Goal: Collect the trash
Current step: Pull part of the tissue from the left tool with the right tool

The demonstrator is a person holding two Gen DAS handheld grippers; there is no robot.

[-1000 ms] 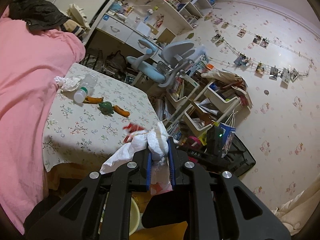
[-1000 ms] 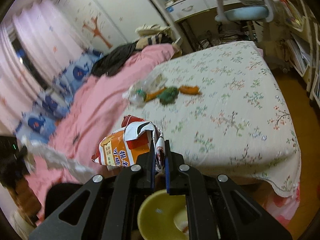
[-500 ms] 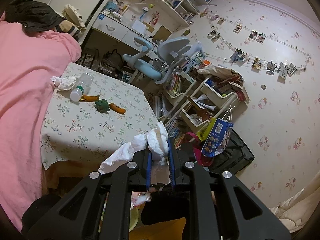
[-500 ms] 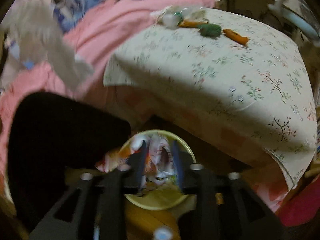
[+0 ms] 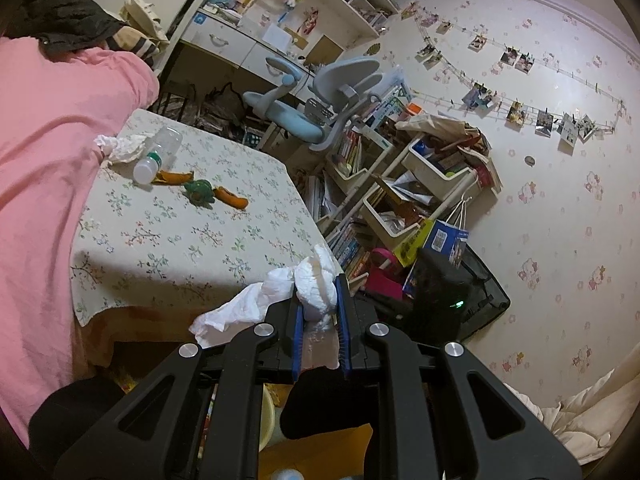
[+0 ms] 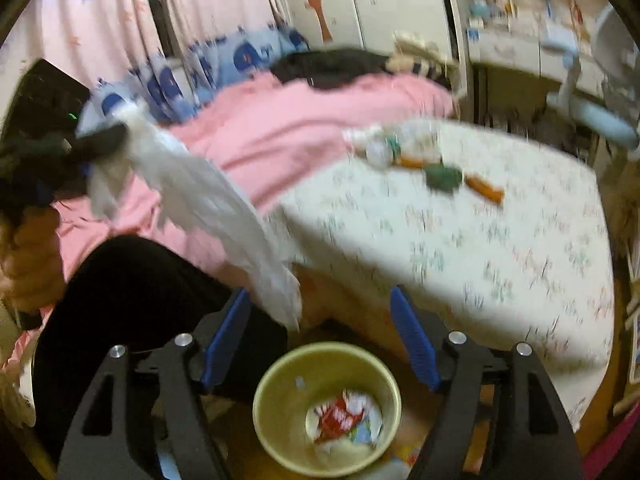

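Jaws of left gripper (image 5: pixel 319 305) pinch crumpled white tissue (image 5: pixel 280 296).

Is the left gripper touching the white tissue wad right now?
Touching. The left wrist view shows the left gripper shut on the white tissue wad, both blue pads pressed against it.

Wrapper (image 6: pixel 344 420) in bin (image 6: pixel 280 368).

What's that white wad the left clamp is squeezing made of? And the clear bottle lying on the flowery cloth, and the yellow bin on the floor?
White wad: looks like soft matte tissue paper; it crumples and trails a torn, limp tail. Bottle: probably thin clear plastic; you see through it, and it has a white cap. Yellow bin: likely smooth moulded plastic with a plain even rim, though the blur leaves it uncertain.
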